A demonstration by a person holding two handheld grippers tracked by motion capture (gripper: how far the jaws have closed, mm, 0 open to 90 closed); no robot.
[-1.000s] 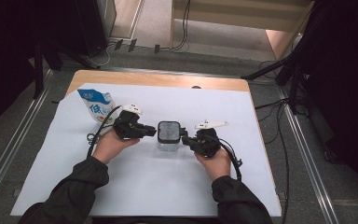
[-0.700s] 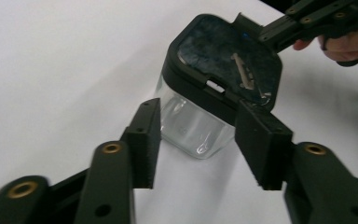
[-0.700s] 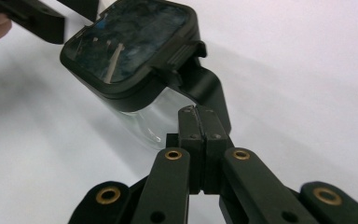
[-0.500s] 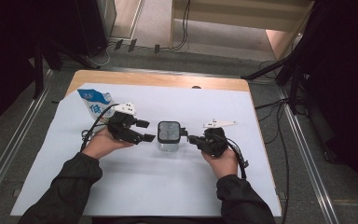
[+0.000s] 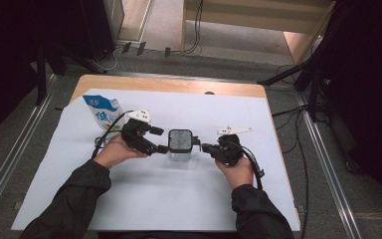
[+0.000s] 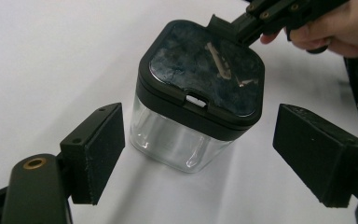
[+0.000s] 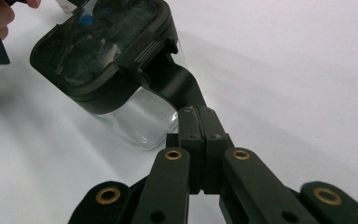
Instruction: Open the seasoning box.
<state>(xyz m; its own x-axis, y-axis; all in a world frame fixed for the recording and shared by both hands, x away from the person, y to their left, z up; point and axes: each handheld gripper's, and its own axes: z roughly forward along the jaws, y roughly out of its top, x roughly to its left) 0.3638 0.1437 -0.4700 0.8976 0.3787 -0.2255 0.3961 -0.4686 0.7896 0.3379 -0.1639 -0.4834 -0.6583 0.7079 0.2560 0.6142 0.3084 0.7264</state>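
A clear square container (image 5: 180, 144) with a black lid stands upright on the white sheet at mid table. My left gripper (image 5: 160, 140) is at its left, and its jaws have just been opening. In the left gripper view the container (image 6: 200, 93) stands between the two pads (image 6: 95, 149), which are well apart from its walls. My right gripper (image 5: 205, 147) is shut at the container's right. In the right gripper view its closed tips (image 7: 198, 114) rest against the black hinge tab of the lid (image 7: 102, 51).
A blue and white pouch (image 5: 102, 112) stands at the back left of the white sheet (image 5: 179, 199), just behind the left hand. The wooden table edge (image 5: 179, 85) runs along the far side. Cables trail from both grippers.
The left gripper's jaws have spread from near the lid's side to wide open, and the hand drew slightly left. The right hand shifted a little to the right. The container stayed put.
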